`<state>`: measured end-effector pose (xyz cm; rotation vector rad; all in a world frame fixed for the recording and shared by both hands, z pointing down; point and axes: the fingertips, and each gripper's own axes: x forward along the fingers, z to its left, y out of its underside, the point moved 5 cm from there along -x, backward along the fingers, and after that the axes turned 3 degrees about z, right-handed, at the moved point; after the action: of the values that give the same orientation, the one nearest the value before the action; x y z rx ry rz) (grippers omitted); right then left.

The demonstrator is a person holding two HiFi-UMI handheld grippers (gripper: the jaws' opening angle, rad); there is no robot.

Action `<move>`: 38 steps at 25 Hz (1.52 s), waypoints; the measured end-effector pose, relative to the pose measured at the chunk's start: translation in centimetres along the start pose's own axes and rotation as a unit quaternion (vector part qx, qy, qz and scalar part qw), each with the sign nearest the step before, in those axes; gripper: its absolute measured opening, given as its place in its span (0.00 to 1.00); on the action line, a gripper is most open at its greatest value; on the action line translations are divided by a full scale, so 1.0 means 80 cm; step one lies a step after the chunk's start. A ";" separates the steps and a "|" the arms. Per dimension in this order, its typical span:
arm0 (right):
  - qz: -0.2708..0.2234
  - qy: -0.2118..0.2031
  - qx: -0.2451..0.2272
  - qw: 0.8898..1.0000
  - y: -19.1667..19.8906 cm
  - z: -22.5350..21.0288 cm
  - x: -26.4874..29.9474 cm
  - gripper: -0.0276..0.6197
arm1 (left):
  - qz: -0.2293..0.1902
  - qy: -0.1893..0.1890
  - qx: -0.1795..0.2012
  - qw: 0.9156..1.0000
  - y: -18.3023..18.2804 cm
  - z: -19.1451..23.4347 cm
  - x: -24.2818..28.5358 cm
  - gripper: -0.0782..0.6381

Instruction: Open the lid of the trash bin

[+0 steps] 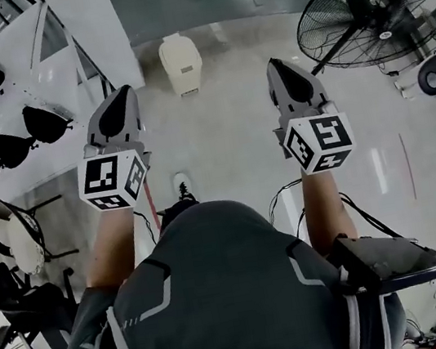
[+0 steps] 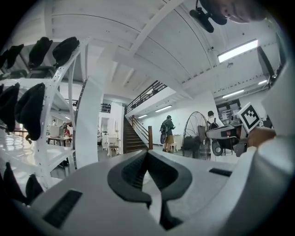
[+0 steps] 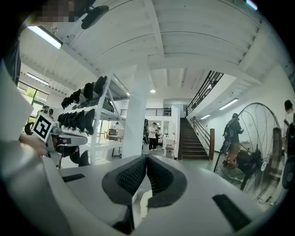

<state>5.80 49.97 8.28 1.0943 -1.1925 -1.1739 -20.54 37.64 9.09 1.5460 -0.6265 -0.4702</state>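
While the person stands on the grey floor, both tools are held out in front, well apart. L: left gripper, jaws pressed together at the tips, nothing between the pads. R: right gripper, jaws likewise closed tip to tip, empty. Task obj.: cream trash bin, upright on the floor ahead of the person, between the two grippers' lines & nearer the left one, touched by neither; lid appears down. Bkgd: black pedestal fan at far right; white rack w/ dark rounded items at left; white column & staircase in the right gripper view
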 end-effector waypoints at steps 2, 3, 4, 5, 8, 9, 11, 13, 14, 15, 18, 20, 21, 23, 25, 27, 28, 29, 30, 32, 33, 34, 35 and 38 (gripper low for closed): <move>0.000 0.004 -0.004 1.000 -0.006 -0.003 0.025 0.09 | -0.002 0.008 0.002 1.000 -0.005 0.020 0.023 0.12; -0.001 0.006 -0.005 1.000 -0.008 -0.004 0.037 0.09 | -0.002 0.012 0.005 1.000 -0.006 0.029 0.035 0.12; -0.002 0.008 -0.003 1.000 -0.010 -0.006 0.050 0.09 | -0.001 0.015 0.007 1.000 -0.006 0.038 0.046 0.12; -0.001 0.010 0.001 1.000 -0.010 -0.006 0.064 0.09 | 0.002 0.018 0.007 1.000 -0.004 0.048 0.056 0.12; 0.004 0.011 0.008 1.000 -0.012 0.000 0.109 0.09 | 0.006 0.030 0.004 1.000 -0.003 0.082 0.086 0.12; 0.005 0.012 0.007 1.000 -0.015 0.002 0.125 0.09 | 0.004 0.034 0.005 0.999 -0.004 0.093 0.096 0.12; 0.007 0.015 0.006 1.000 -0.021 0.005 0.154 0.09 | 0.000 0.040 0.007 0.999 -0.008 0.115 0.116 0.12; 0.011 0.017 0.004 1.000 -0.025 0.013 0.178 0.09 | -0.002 0.042 0.003 0.999 -0.008 0.137 0.130 0.12; 0.014 0.017 0.001 1.000 -0.026 0.018 0.189 0.09 | -0.003 0.044 0.001 0.999 -0.006 0.149 0.134 0.12; 0.016 0.017 -0.002 1.000 -0.028 0.024 0.200 0.09 | -0.004 0.045 -0.002 0.999 -0.004 0.160 0.137 0.12; 0.024 0.016 -0.007 1.000 -0.031 0.037 0.229 0.09 | -0.008 0.047 -0.013 0.999 0.007 0.189 0.149 0.12; 0.029 0.014 -0.014 0.999 -0.034 0.037 0.247 0.09 | -0.009 0.048 -0.022 0.999 0.010 0.201 0.161 0.12; 0.030 0.011 -0.018 0.999 -0.035 0.037 0.256 0.09 | -0.009 0.047 -0.025 0.999 0.011 0.206 0.165 0.12; 0.030 0.007 -0.020 0.999 -0.039 0.036 0.274 0.09 | -0.006 0.042 -0.029 0.999 0.013 0.218 0.172 0.12; 0.030 0.002 -0.017 0.999 -0.041 0.032 0.292 0.09 | -0.002 0.036 -0.030 0.999 0.014 0.228 0.180 0.12; 0.031 -0.012 -0.017 0.999 -0.040 0.030 0.314 0.09 | 0.003 0.029 -0.029 0.999 0.015 0.237 0.190 0.12; 0.031 -0.021 -0.019 0.999 -0.039 0.028 0.327 0.09 | 0.005 0.024 -0.028 0.999 0.016 0.242 0.196 0.12; 0.030 -0.030 -0.020 0.999 -0.039 0.027 0.340 0.09 | 0.007 0.017 -0.027 0.999 0.017 0.248 0.202 0.12; 0.027 -0.038 -0.019 0.999 -0.038 0.024 0.353 0.09 | 0.009 0.010 -0.028 1.000 0.018 0.254 0.208 0.12; 0.021 -0.051 -0.017 0.998 -0.039 0.014 0.377 0.09 | 0.010 -0.006 -0.029 1.000 0.018 0.263 0.221 0.12; 0.018 -0.056 -0.018 0.998 -0.041 0.007 0.389 0.09 | 0.010 -0.012 -0.027 0.999 0.015 0.266 0.229 0.12; 0.014 -0.060 -0.019 0.998 -0.043 -0.002 0.401 0.09 | 0.009 -0.018 -0.025 0.999 0.011 0.268 0.238 0.12; 0.011 -0.062 -0.019 0.998 -0.045 -0.013 0.412 0.09 | 0.008 -0.023 -0.022 0.999 0.005 0.268 0.247 0.12; -0.003 -0.067 -0.015 0.998 -0.053 -0.049 0.445 0.09 | 0.005 -0.039 -0.011 0.999 -0.008 0.270 0.281 0.12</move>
<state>9.72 14.13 6.87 1.0108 -1.2701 -1.2820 -17.11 6.62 8.49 1.5090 -0.6878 -0.5296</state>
